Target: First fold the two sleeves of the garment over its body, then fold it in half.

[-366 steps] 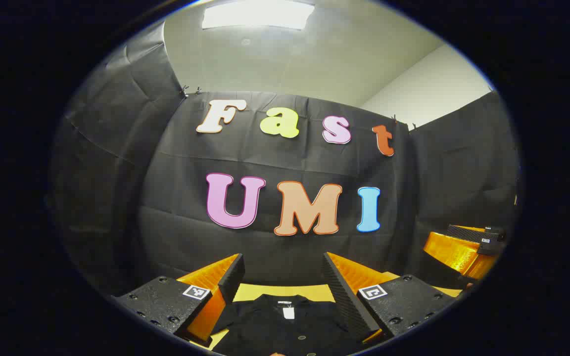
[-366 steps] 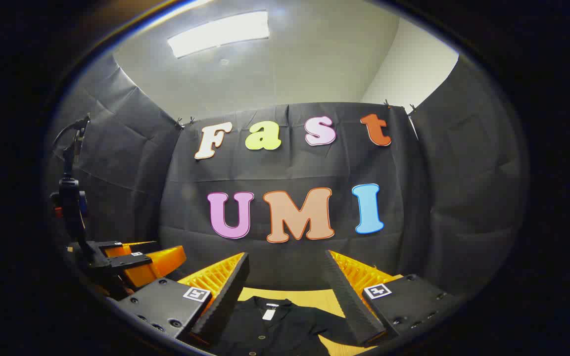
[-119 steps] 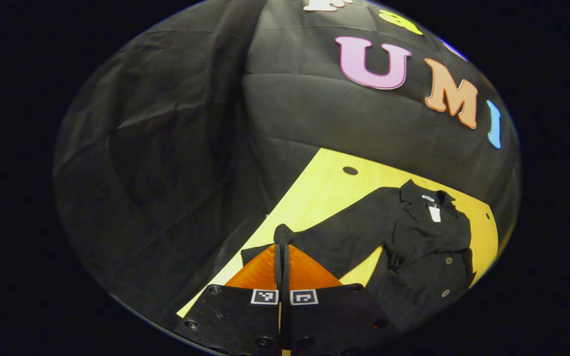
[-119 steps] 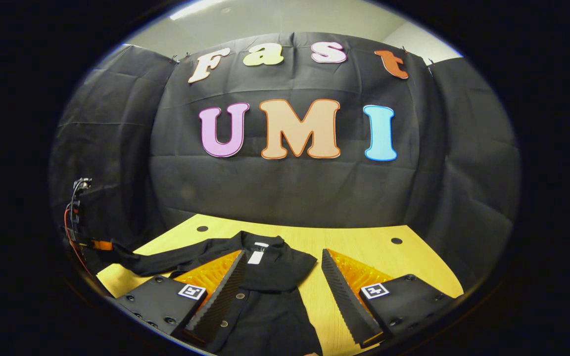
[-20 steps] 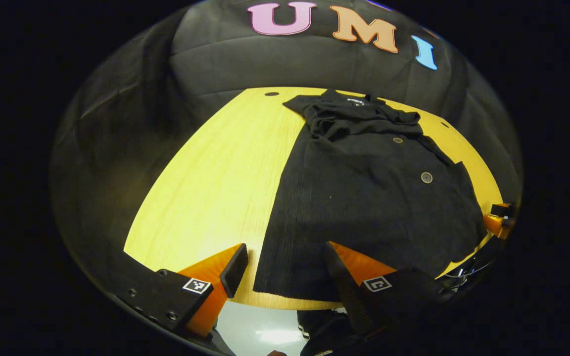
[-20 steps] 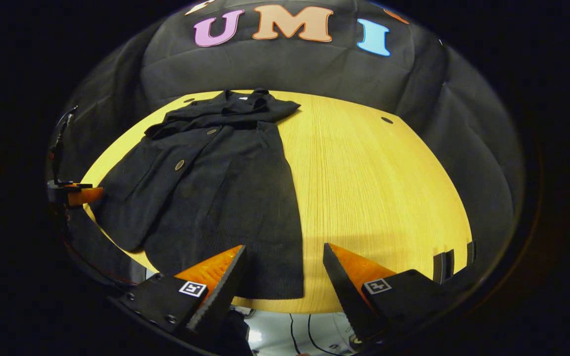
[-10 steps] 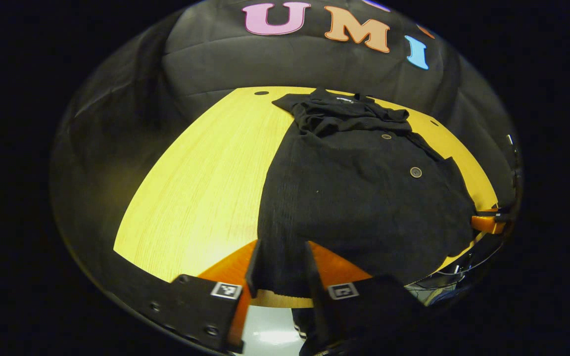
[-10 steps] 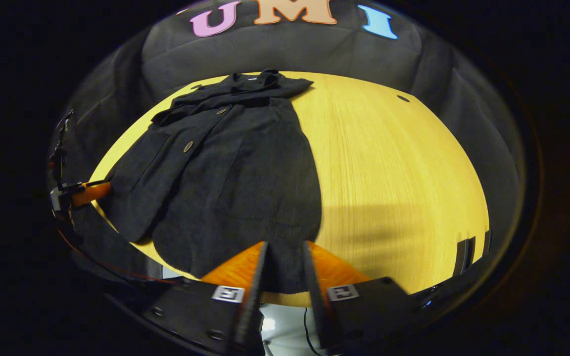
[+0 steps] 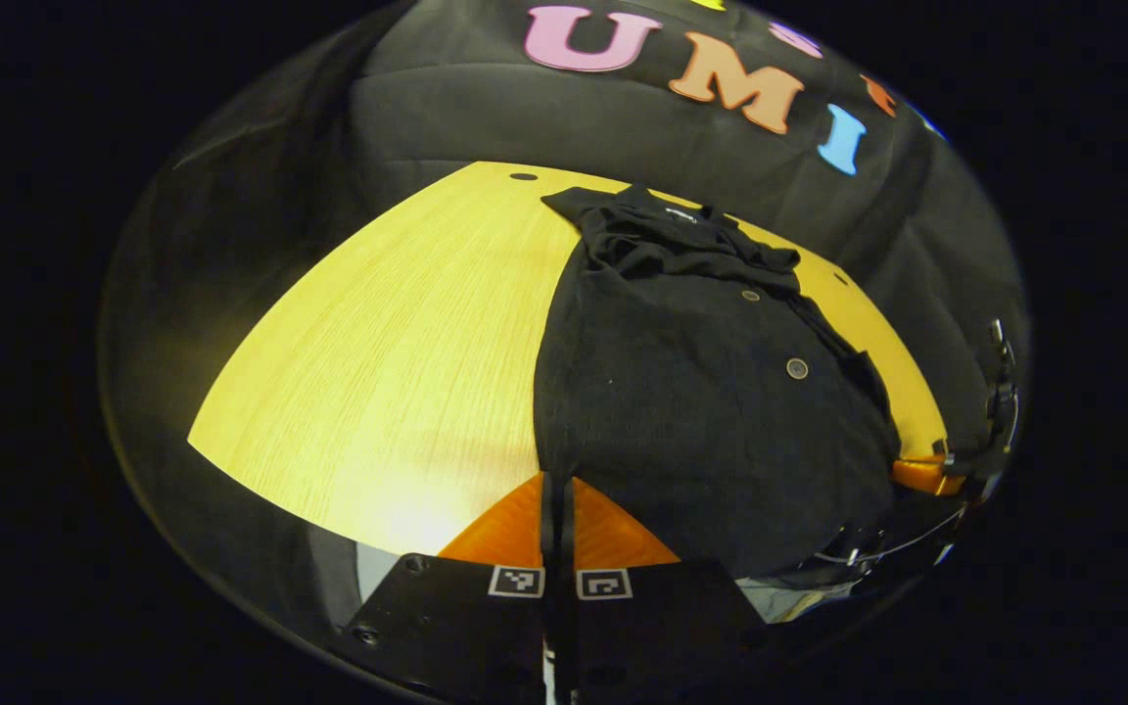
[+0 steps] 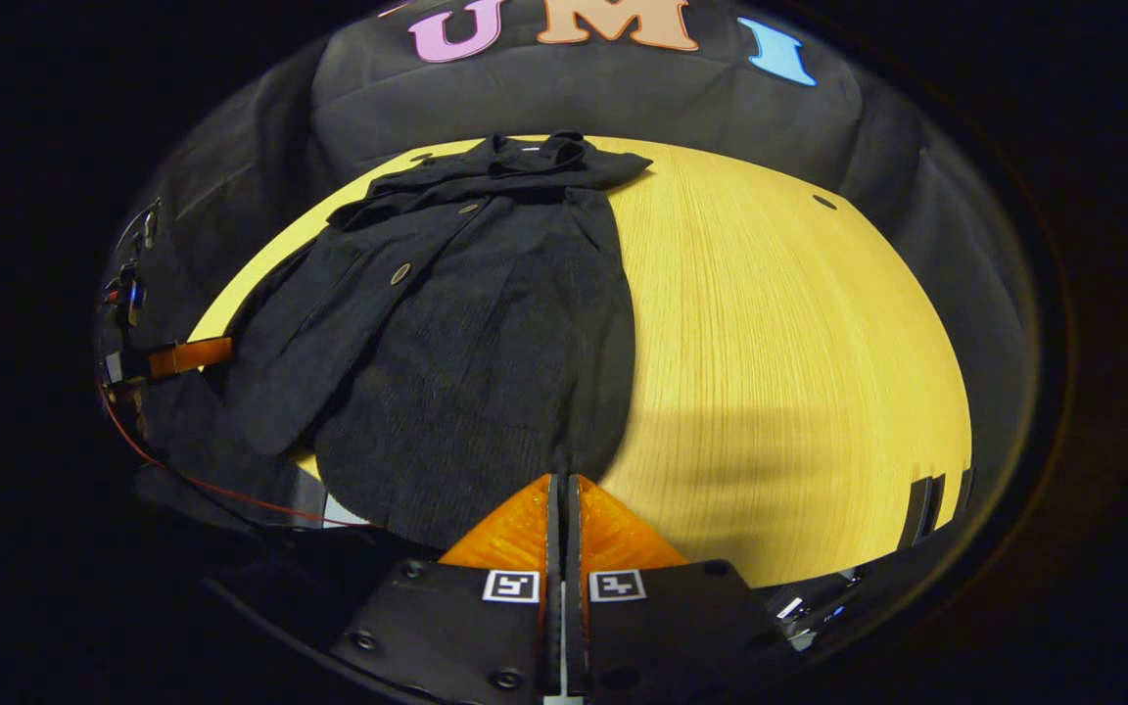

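A black buttoned garment point(image 9: 701, 392) lies on the yellow wooden table point(image 9: 398, 333), collar toward the far wall, with both sleeves folded across its chest. My left gripper point(image 9: 556, 482) is shut on the hem at its near left corner. In the right gripper view the same garment point(image 10: 486, 323) stretches away, and my right gripper point(image 10: 561, 482) is shut on the hem at the near right corner. Both corners are lifted slightly off the table edge. The other gripper point(image 10: 182, 357) shows at the far left of the right gripper view.
Small round holes mark the table point(image 10: 779, 343) near its far edge, such as one hole point(image 10: 824, 203) at the right. Bare wood lies right of the garment in the right gripper view and left of it in the left gripper view. A red cable point(image 10: 202, 480) hangs below the near edge.
Both grippers went from open, straddling the hem at the near table edge, to shut on it. The hem corners have risen a little from the table.
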A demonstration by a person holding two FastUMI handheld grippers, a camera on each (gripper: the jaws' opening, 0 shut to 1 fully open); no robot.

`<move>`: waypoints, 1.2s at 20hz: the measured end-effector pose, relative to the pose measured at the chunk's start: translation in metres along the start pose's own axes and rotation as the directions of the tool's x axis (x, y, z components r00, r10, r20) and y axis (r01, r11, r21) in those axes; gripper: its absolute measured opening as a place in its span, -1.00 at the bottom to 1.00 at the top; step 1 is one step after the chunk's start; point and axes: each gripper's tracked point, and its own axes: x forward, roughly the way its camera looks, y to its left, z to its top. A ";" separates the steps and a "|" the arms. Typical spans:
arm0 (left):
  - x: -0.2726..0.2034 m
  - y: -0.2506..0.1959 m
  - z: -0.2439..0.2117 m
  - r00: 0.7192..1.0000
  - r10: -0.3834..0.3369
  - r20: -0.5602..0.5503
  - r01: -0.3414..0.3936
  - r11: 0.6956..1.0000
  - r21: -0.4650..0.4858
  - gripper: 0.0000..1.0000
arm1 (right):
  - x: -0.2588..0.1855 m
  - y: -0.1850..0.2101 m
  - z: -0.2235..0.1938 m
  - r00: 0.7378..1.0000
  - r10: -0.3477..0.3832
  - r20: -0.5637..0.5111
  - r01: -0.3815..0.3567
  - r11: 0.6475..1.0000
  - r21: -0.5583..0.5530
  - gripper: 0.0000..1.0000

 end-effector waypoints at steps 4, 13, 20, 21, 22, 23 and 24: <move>-0.002 0.003 -0.001 1.000 0.018 0.005 -0.018 1.000 0.001 -1.00 | 0.002 0.001 0.003 0.999 -0.012 0.032 0.012 1.000 -0.006 -0.90; -0.023 -0.005 0.041 0.998 0.004 0.055 -0.005 1.000 0.012 -1.00 | -0.025 -0.002 0.042 0.979 -0.013 0.201 0.001 0.998 0.060 -0.94; -0.035 -0.022 0.116 0.984 -0.047 0.173 0.038 0.998 0.054 -1.00 | -0.056 -0.004 0.109 0.936 -0.001 0.353 -0.034 0.995 0.093 -0.95; -0.037 -0.024 0.126 0.981 -0.052 0.188 0.041 0.997 0.061 -1.00 | -0.060 -0.004 0.119 0.930 -0.003 0.368 -0.031 0.996 0.087 -0.95; -0.037 -0.023 0.136 0.978 -0.057 0.202 0.045 0.997 0.067 -1.00 | -0.064 -0.002 0.127 0.922 -0.002 0.388 -0.034 0.996 0.085 -0.95; -0.038 -0.022 0.145 0.974 -0.057 0.219 0.043 0.997 0.068 -1.00 | -0.068 0.000 0.136 0.916 0.002 0.402 -0.039 0.996 0.085 -0.95; -0.038 -0.022 0.155 0.971 -0.059 0.231 0.045 0.997 0.067 -1.00 | -0.071 0.002 0.152 0.907 0.005 0.422 -0.045 0.995 0.085 -0.95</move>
